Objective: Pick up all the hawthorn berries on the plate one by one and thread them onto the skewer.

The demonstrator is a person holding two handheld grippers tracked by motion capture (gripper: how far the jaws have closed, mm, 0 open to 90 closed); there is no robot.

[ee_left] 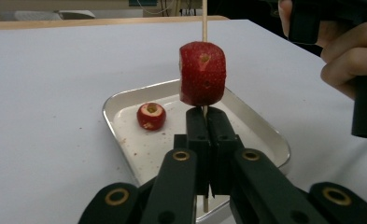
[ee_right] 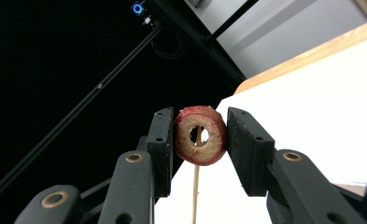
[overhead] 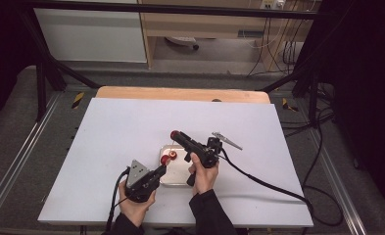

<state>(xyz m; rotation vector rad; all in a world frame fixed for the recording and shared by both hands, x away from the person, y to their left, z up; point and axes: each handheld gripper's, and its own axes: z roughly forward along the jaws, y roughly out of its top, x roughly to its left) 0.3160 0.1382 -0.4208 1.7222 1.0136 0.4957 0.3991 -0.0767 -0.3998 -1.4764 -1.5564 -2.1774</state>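
My left gripper (ee_left: 204, 113) is shut on a thin wooden skewer (ee_left: 204, 21) that stands upright. A cored red fruit piece (ee_left: 202, 74) is threaded on the skewer just above the jaws. My right gripper (ee_right: 200, 127) is shut on a red fruit ring (ee_right: 200, 135), held above the skewer's tip, and the skewer (ee_right: 196, 196) shows through the ring's hole. In the high view the right gripper (overhead: 175, 135) is raised over the tray, above and to the right of the left gripper (overhead: 163, 166). Another cored red fruit piece (ee_left: 151, 116) lies in the metal tray (ee_left: 107, 106).
The metal tray (overhead: 180, 180) sits on a white table sheet (overhead: 121, 132) between the two hands. The right hand (ee_left: 349, 56) is close on the right in the left gripper view. A cable (overhead: 268, 185) trails right from the right gripper. Dark frame posts stand behind the table.
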